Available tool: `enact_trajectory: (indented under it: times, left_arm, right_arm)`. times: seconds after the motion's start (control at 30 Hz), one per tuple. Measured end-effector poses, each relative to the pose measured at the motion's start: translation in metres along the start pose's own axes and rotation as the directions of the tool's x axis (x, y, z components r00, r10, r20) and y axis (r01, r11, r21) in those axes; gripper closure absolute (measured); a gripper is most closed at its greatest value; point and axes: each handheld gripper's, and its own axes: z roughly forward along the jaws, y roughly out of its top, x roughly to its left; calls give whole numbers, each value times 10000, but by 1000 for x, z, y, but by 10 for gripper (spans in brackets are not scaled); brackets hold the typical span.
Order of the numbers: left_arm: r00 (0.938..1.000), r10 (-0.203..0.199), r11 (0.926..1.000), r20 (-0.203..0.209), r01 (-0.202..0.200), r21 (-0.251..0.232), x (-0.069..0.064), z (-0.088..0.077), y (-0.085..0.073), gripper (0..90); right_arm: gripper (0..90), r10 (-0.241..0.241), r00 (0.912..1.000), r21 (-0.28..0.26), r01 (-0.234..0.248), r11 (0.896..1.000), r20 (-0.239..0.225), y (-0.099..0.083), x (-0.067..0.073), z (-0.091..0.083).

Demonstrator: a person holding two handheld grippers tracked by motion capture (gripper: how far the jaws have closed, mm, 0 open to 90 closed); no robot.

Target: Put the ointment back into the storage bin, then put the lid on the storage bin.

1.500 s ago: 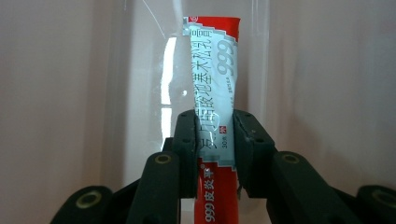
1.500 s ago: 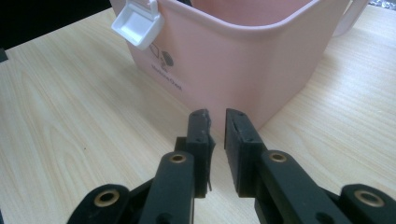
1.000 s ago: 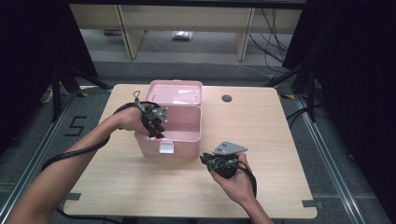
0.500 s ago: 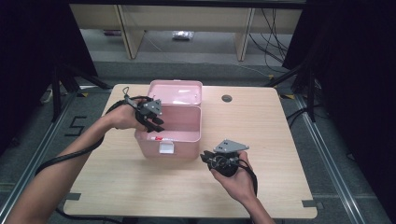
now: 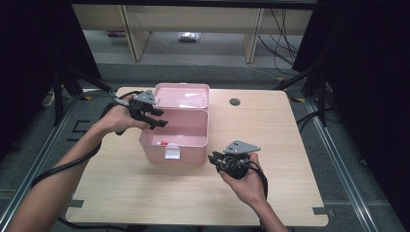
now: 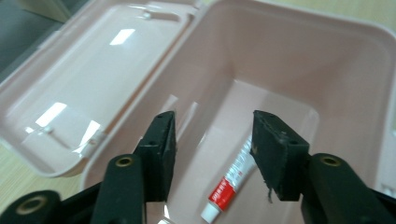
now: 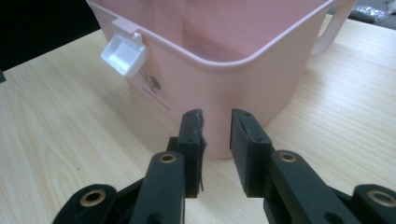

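An open pink box [image 5: 175, 145] stands mid-table with its lid [image 5: 186, 95] folded back. On its floor lies a small white tube with a red end [image 6: 231, 182], also seen from above [image 5: 163, 143]. My left gripper [image 5: 157, 118] hovers over the box's left rim. Its jaws have just been opening, and in the left gripper view the left gripper [image 6: 212, 126] stands open above the tube, touching nothing. My right gripper [image 5: 215, 159] points at the box's front right corner. The right gripper [image 7: 215, 114] has been opening too, and its narrow gap holds nothing.
A white latch [image 7: 123, 53] hangs on the box's front wall. A round cable hole [image 5: 235, 102] sits in the wooden table [image 5: 145, 193] behind the box. Cables trail from both grippers off the table's near side. Shelves and dark curtains surround the table.
My left gripper has lifted and drifted left from inside the box to its left rim, and its jaws have spread. The right gripper has stayed where it was.
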Motion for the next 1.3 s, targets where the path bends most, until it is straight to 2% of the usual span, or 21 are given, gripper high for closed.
enact_trajectory:
  times: [0.1, 0.13, 0.27, 0.3, 0.37, 0.47, 0.5, 0.53, 0.6, 0.63, 0.67, 0.83, 0.87, 0.93, 0.97, 1.07, 1.1, 1.13, 1.2, 1.23, 1.3]
  left_arm:
    - [9977, -563, 9976, -388, 546, -431, 4, -5, -3, 459]
    - [9942, -934, 9936, -527, 897, -688, 5, -6, -5, 456]
    - [9829, -1599, 9848, -912, 1526, -825, 11, -11, -10, 432]
    - [9789, -1803, 9809, -965, 1717, -909, 13, -11, -12, 425]
    - [9677, -2274, 9704, -1088, 2159, -1082, 15, -10, -13, 414]
    - [9502, -2825, 9538, -1314, 2636, -1440, 22, -10, -13, 411]
    - [9420, -3068, 9454, -1363, 2851, -1578, 23, -9, -13, 410]
    - [9246, -3540, 9262, -1407, 3256, -1902, 25, -8, -13, 408]
    - [9130, -3774, 9177, -1550, 3463, -1947, 31, -9, -13, 407]
    - [9026, -3953, 9102, -1704, 3599, -2050, 33, -9, -13, 407]
    - [8900, -4214, 8970, -1739, 3809, -2243, 35, -8, -13, 408]
    - [8721, -4549, 8805, -1803, 4100, -2381, 44, -7, -13, 453]
    - [8641, -4655, 8746, -1913, 4160, -2491, 45, -6, -13, 460]
    - [8589, -4641, 8790, -2163, 4165, -2321, 50, -6, -14, 470]
    - [8545, -4701, 8753, -2209, 4194, -2406, 52, -5, -15, 479]
    - [8374, -4974, 8620, -2267, 4477, -2378, 58, -2, -16, 508]
    - [8263, -5157, 8508, -2263, 4630, -2485, 60, 0, -17, 519]
    - [8235, -5150, 8532, -2379, 4659, -2344, 63, 1, -18, 529]
    - [8078, -5392, 8379, -2381, 4861, -2483, 66, 4, -19, 545]
    - [8066, -5359, 8418, -2493, 4880, -2305, 68, 4, -19, 554]
    - [8009, -5444, 8364, -2491, 4961, -2330, 70, 6, -20, 565]
  right_arm:
    - [749, -37, 10000, -77, 37, 10000, -13, 2, 3, 1]
    - [749, 14, 10000, -75, -14, 10000, 7, 2, 4, 1]
    - [750, -130, 9999, -168, 128, 9998, -114, 7, 9, 6]
    - [751, 121, 9998, 27, -121, 9999, -150, 9, 12, 5]
    - [753, -230, 9993, -58, 228, 9997, -279, 13, 12, 9]
    - [765, -274, 9987, 72, 278, 9996, -432, 18, 14, 12]
    - [772, -195, 9988, 58, 198, 9998, -440, 19, 16, 14]
    - [777, -276, 9985, 105, 282, 9995, -465, 21, 16, 14]
    - [792, -445, 9976, 21, 447, 9990, -526, 26, 18, 18]
    - [800, -256, 9979, 19, 258, 9997, -594, 28, 21, 20]
    - [810, -320, 9974, 157, 331, 9993, -649, 31, 22, 20]
    - [858, -421, 9959, 54, 427, 9991, -800, 39, 27, 31]
    - [867, -312, 9962, 159, 326, 9993, -819, 41, 29, 32]
    - [885, -576, 9937, 200, 597, 9980, -963, 44, 31, 36]
    - [894, -595, 9939, 133, 610, 9981, -929, 45, 33, 39]
    - [900, -443, 9930, 368, 486, 9981, -1097, 48, 37, 43]
    - [900, -473, 9928, 381, 518, 9979, -1097, 50, 38, 45]
    - [900, -646, 9919, 271, 679, 9973, -1095, 51, 39, 47]
    - [900, -471, 9914, 480, 533, 9974, -1224, 53, 41, 50]
    - [900, -529, 9910, 494, 594, 9970, -1232, 55, 41, 52]
    - [900, -556, 9903, 538, 629, 9966, -1275, 56, 43, 54]
